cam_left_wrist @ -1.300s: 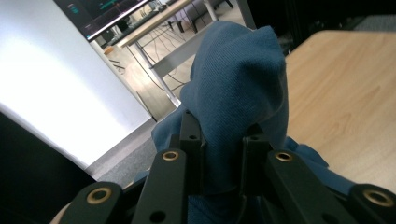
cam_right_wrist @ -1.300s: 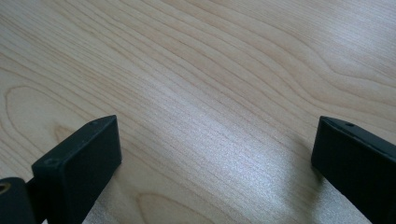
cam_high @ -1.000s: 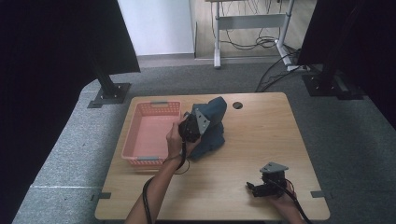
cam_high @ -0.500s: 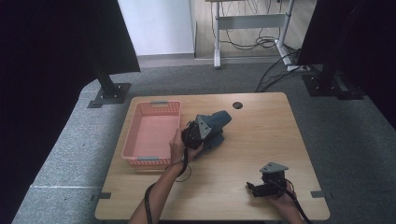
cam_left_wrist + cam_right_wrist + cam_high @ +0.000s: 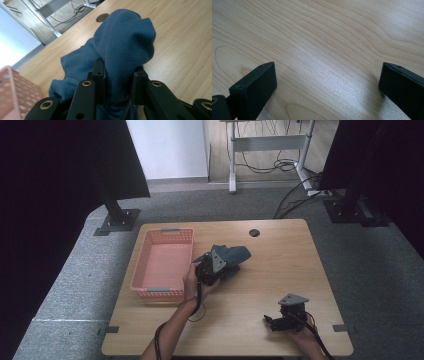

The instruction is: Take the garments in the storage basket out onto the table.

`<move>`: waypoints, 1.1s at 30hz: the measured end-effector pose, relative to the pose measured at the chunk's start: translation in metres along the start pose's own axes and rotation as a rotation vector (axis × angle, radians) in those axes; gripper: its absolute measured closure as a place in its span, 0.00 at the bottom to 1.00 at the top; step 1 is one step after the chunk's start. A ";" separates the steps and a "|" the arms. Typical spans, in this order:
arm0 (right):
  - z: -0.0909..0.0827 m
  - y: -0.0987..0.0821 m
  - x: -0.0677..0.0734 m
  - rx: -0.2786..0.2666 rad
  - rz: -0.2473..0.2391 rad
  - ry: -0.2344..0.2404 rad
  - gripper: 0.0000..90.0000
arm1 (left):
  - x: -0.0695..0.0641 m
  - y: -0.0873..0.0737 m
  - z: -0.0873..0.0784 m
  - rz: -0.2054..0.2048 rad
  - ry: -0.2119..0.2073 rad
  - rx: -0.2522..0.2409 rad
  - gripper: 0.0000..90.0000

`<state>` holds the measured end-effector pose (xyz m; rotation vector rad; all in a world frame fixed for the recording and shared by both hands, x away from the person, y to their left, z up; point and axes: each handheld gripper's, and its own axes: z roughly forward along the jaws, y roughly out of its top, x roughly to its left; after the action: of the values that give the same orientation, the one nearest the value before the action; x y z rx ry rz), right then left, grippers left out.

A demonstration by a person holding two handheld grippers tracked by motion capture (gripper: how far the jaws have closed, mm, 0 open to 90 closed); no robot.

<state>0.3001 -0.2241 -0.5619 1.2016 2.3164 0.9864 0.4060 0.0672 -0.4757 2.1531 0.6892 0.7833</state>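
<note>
— Left tongs (image 5: 117,82): jaws just been easing apart, fold of blue cloth (image 5: 125,45) between them, pads against the fabric

— Cloth's place?

— Bunched on the desk (image 5: 280,270), just right of the pink basket (image 5: 162,265), near the middle

— Right tongs (image 5: 327,82)?

— Jaws wide apart, holding nothing, low over bare wood at the near right corner, well apart from the cloth
</note>
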 end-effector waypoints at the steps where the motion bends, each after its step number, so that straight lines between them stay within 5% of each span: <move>1: 0.000 0.000 0.000 0.000 0.000 0.000 0.01 | 0.000 -0.001 0.000 -0.008 -0.006 -0.002 0.79; 33: 0.000 0.000 0.000 -0.001 0.000 0.000 0.01 | -0.019 -0.024 0.009 -0.057 -0.114 0.015 0.71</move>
<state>0.3001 -0.2241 -0.5620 1.2008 2.3156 0.9875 0.3945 0.0649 -0.5056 2.1628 0.6958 0.6218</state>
